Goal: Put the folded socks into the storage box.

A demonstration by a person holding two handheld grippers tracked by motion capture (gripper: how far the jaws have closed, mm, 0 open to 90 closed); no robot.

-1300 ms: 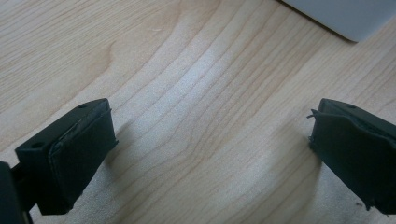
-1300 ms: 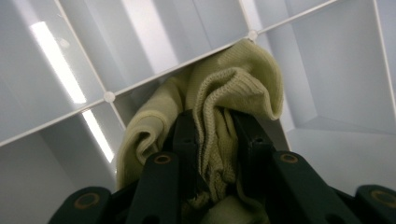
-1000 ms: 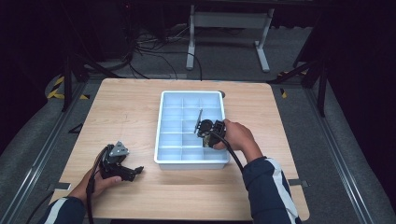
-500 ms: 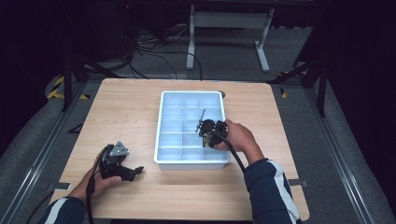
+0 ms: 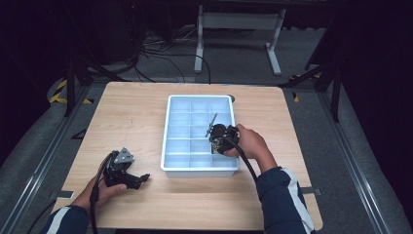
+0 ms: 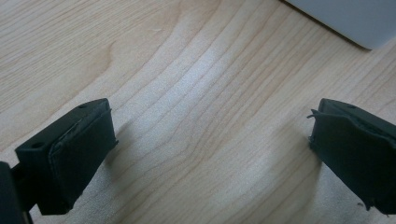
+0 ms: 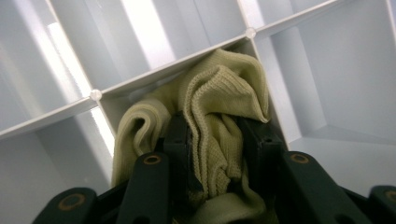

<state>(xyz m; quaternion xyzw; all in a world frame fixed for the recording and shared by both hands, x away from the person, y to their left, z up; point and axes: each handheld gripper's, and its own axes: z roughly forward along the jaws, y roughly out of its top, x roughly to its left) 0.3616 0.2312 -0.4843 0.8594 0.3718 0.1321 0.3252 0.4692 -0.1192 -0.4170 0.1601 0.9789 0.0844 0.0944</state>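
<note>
L gripper (image 5: 139,179) low at near-left of table, jaws wide apart, pointing right, held by L hand (image 5: 104,187); forearm in from bottom-left. R gripper (image 5: 214,127) tipped fwd/down, jaws near closed w/ fabric pinched between. R hand (image 5: 248,144) wraps its body, sleeved forearm angling in from bottom-right.

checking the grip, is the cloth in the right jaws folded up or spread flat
Folded up: the pale yellow-green knitted cloth is bunched in creases between the shut right gripper jaws, pressed into a compartment of the light blue plastic divided tray.
</note>
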